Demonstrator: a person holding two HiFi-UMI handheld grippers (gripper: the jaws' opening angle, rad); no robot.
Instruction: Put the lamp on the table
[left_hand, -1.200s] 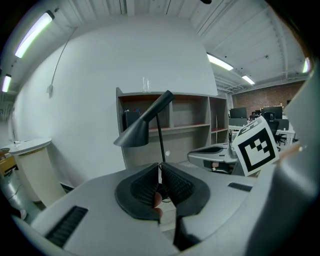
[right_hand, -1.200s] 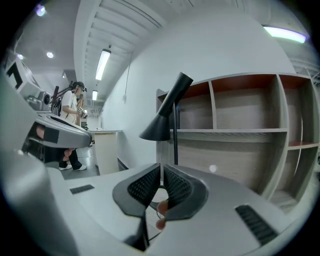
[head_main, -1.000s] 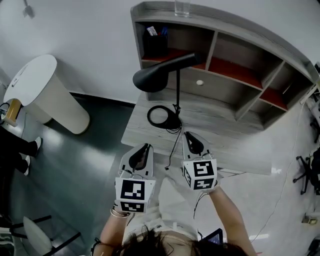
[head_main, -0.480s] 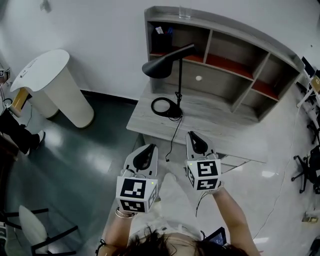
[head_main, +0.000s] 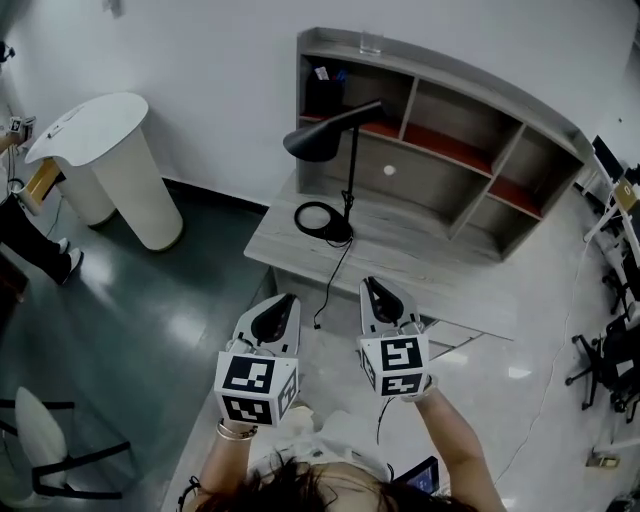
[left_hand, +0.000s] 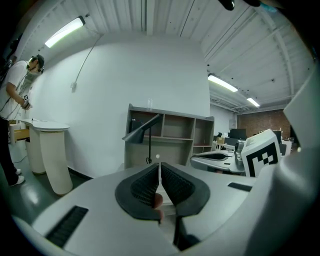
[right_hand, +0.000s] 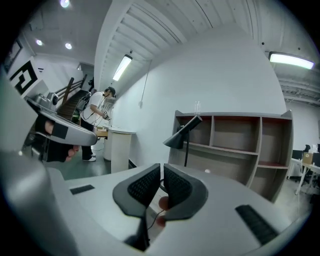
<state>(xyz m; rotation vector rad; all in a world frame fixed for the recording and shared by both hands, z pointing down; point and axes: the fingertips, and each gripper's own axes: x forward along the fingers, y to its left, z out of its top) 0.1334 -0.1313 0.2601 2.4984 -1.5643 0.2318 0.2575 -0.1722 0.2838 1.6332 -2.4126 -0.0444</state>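
Lamp (head_main: 351, 175) stands on the table (head_main: 420, 260), its ring base flat on the near left part of the top, in front of the shelf unit (head_main: 450, 120) at the back edge. The stem is upright; the short arm at its top slopes down to the left and ends in the black cone shade. The cord (head_main: 335, 285) runs from the base over the table's front edge and hangs toward the floor.

Left gripper (head_main: 283, 303): jaws pressed together, nothing between the pads. Right gripper (head_main: 376, 290): jaws all but together, a thin slit between them, nothing held. Both are off the table, short of its front edge and apart from the lamp.

Governing relation: the lamp lies straight ahead of both tools, its base in line with the gap between them. The stem sits slightly toward the right gripper, which is judged the nearer. The hanging cord drops between the two.

Assessment: the lamp rests unsupported and level, so the placing appears complete. Any further reach would run forward along the cord line to the upright stem.
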